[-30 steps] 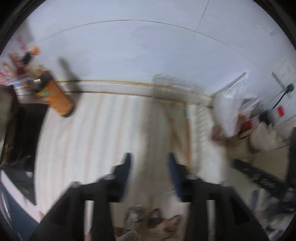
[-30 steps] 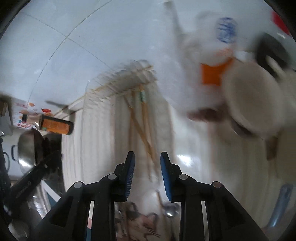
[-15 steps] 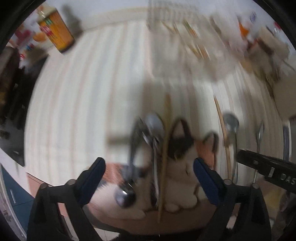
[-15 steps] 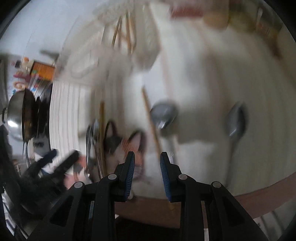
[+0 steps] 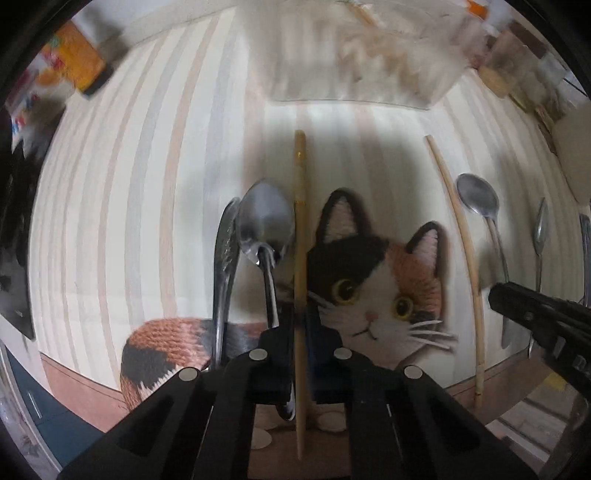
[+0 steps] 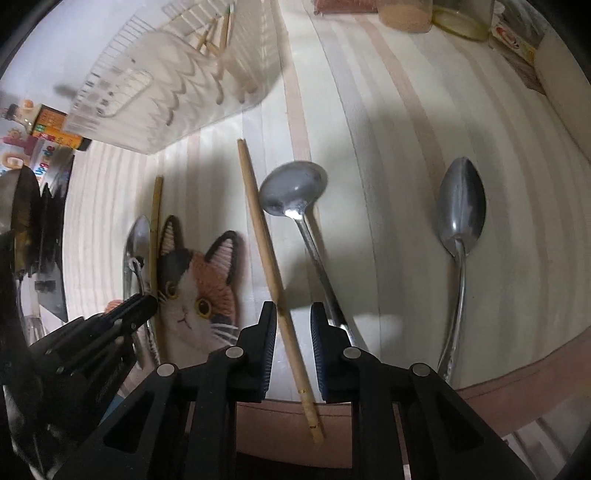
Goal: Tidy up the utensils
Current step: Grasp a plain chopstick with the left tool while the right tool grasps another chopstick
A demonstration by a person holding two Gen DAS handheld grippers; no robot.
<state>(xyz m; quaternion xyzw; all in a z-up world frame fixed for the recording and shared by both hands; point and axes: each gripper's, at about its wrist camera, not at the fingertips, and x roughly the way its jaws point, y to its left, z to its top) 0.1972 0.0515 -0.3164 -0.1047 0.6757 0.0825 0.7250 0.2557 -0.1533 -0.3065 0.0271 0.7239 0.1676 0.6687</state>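
Observation:
My left gripper (image 5: 300, 317) is shut on a wooden chopstick (image 5: 300, 206) that lies on the striped cat mat (image 5: 373, 291). Two metal spoons (image 5: 264, 221) lie just left of it. My right gripper (image 6: 292, 317) is open, its fingers on either side of a second chopstick (image 6: 258, 221); this chopstick also shows in the left wrist view (image 5: 461, 229). A round spoon (image 6: 295, 192) lies right of it and an oval spoon (image 6: 461, 210) farther right. The clear utensil rack (image 6: 177, 81) stands at the back with several chopsticks in it.
An orange can (image 6: 55, 125) and a dark pan (image 6: 22, 206) stand at the left. Jars (image 6: 406, 14) and packets line the back right. The mat's brown front edge (image 6: 517, 391) lies close below the grippers.
Both grippers have come down from the rack to the utensils on the mat. The left one opened wide, then shut on a chopstick. The right one now straddles the other chopstick.

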